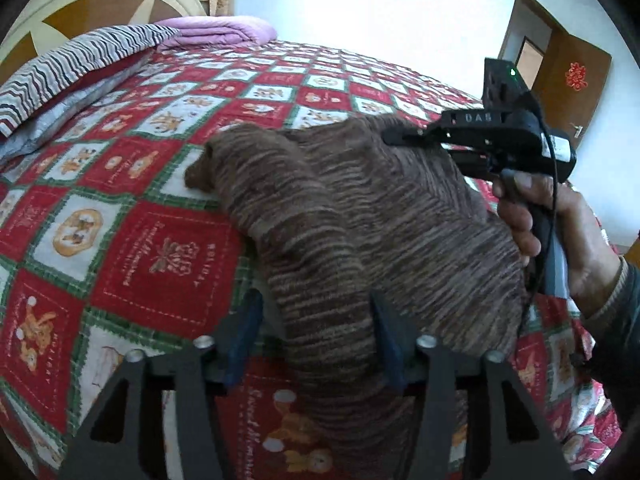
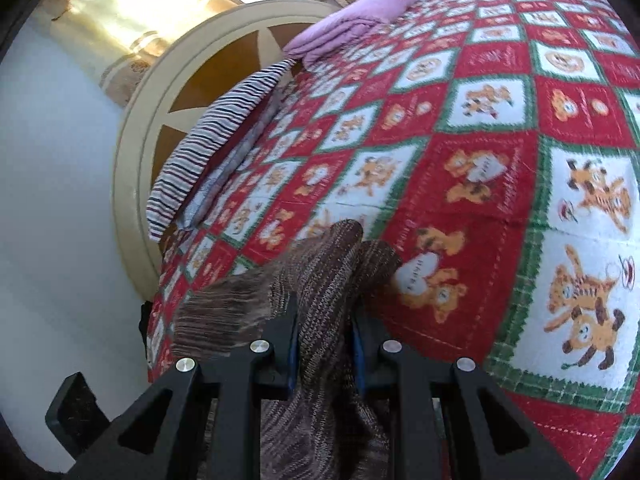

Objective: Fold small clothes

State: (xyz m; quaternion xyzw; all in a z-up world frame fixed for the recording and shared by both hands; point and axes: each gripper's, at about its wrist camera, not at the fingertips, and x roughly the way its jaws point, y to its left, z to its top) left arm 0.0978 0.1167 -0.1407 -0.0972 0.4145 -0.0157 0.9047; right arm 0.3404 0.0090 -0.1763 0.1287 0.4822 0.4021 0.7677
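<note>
Brown knit sweater (image 1: pixel 360 216) on quilt (image 1: pixel 168 248), soft, floppy, light. R gripper (image 2: pixel 324 344) pinches fold; L gripper (image 1: pixel 316 344) parted, fabric loose betw fingers. Grab edges/corners, 2 layers.

This is a bedroom in a home. A wide bed carries a red, white and green quilt printed with teddy bears (image 2: pixel 500 168). At its head stand a round cream and brown headboard (image 2: pixel 192 92), a striped pillow (image 2: pixel 208 144) and a folded lilac blanket (image 1: pixel 216 32). A brown wooden door (image 1: pixel 568 76) stands open in the white wall.
</note>
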